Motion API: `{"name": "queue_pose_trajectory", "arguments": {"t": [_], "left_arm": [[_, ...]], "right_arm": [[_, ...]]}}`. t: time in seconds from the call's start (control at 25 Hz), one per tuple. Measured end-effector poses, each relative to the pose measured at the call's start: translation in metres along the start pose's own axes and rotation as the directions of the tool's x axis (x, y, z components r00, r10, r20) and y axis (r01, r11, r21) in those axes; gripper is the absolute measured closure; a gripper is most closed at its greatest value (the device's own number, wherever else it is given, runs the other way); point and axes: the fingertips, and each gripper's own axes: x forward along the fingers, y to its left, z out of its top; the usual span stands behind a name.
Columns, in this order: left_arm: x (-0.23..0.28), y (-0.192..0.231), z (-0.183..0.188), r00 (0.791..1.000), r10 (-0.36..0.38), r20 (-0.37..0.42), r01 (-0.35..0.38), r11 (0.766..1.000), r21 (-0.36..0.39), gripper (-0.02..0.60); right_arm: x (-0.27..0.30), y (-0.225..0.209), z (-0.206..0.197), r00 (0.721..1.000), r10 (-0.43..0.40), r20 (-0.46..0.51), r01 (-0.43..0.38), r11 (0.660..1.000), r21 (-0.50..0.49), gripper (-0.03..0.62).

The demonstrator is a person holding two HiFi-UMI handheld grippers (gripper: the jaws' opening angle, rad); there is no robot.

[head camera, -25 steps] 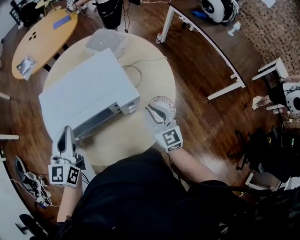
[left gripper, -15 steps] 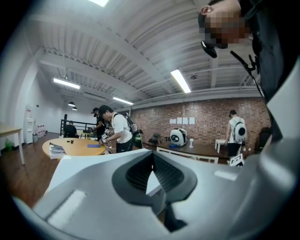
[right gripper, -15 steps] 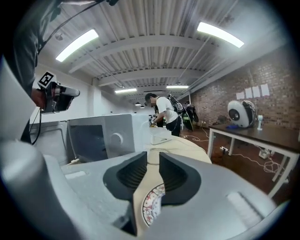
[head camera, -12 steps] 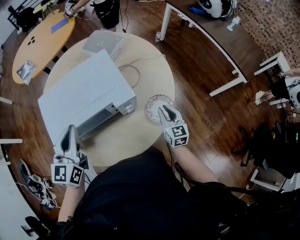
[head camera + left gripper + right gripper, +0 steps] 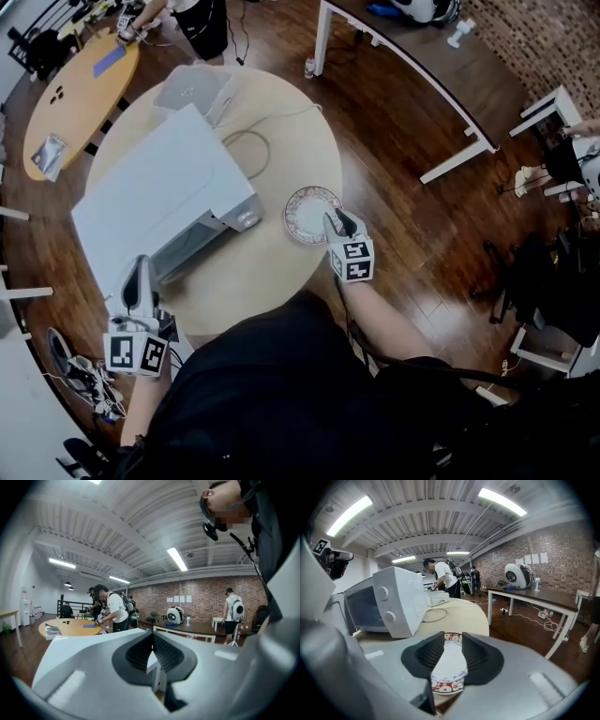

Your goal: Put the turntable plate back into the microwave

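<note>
1. Head view: I am looking down on a round table [image 5: 291, 131] where the white microwave [image 5: 159, 197] is sitting. The plate [image 5: 309, 214] is lying flat on the table just to the right of the microwave, outside it and near the table's edge. My right gripper [image 5: 336, 221] is hanging over the plate's near rim. My left gripper [image 5: 141, 267] is pointing at the microwave's near left corner.
2. Left gripper view: the left gripper [image 5: 153, 639] is keeping its jaws pressed together at the tips, pinching nothing. A white corner of the microwave [image 5: 153, 672] is showing through the gap lower down.
3. Right gripper view: the right gripper [image 5: 453, 635] is holding its jaws spread, and the patterned plate [image 5: 449, 667] is showing in the gap between them, lying on the table [image 5: 461, 613]. I cannot tell whether the jaws are touching it. The microwave [image 5: 396, 599] is standing beyond on the left, its knobs [image 5: 383, 592] facing me, and a cable [image 5: 436, 616] is lying on the table behind.
</note>
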Motion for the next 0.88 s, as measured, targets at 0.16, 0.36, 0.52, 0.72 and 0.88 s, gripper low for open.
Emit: {"name": "queue_pose_trajectory", "arguments": {"t": [0.16, 0.36, 0.52, 0.72, 0.88], "left_arm": [[0.000, 0.003, 0.003, 1.000, 0.014, -0.016, -0.014, 1.000, 0.007, 0.577], [0.009, -0.008, -0.003, 1.000, -0.004, -0.023, 0.003, 1.000, -0.004, 0.577], [0.013, -0.015, -0.006, 0.999, -0.011, -0.039, 0.011, 1.000, -0.001, 0.577], [0.017, -0.019, -0.006, 0.998, -0.001, -0.070, 0.002, 1.000, 0.013, 0.578], [0.020, -0.026, -0.008, 0.996, -0.004, -0.092, 0.006, 1.000, 0.022, 0.577]], "right_arm": [[0.009, -0.003, -0.008, 0.999, -0.022, -0.024, 0.023, 0.999, 0.031, 0.467], [0.009, -0.017, -0.020, 0.998, -0.040, -0.058, 0.043, 0.998, 0.052, 0.459], [0.008, -0.031, -0.032, 0.995, -0.069, -0.077, 0.075, 0.995, 0.071, 0.454], [0.009, -0.039, -0.042, 0.992, -0.085, -0.088, 0.094, 0.990, 0.108, 0.437], [0.014, -0.042, -0.053, 0.992, -0.070, -0.101, 0.085, 0.985, 0.152, 0.421]]}}
